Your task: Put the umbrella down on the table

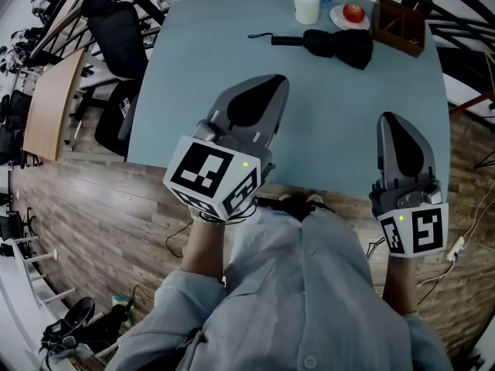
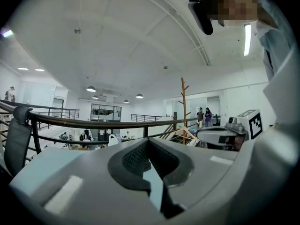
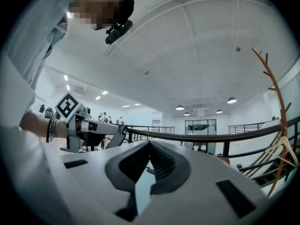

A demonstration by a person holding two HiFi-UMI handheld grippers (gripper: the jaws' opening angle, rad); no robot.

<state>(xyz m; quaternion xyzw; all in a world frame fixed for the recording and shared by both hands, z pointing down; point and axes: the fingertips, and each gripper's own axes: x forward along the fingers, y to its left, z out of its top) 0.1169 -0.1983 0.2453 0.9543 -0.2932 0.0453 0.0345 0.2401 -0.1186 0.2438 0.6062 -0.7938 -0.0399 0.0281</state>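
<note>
Over the surface's [image 1: 325, 130] near edge, the left hand-held gripper [image 1: 268, 83] and right hand-held gripper [image 1: 390, 120] point level, closed and empty; the umbrella [image 1: 338, 43] lies crosswise, handle leftward.

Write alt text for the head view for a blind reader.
A folded black umbrella lies on the far side of a pale blue table, beside a cup, an apple on a plate and a wooden box. Nearer, the left gripper and right gripper are shut and empty.

Open table [image 1: 325, 99] short of umbrella [image 1: 337, 45], cup [image 1: 307, 8], box [image 1: 399, 26]
</note>
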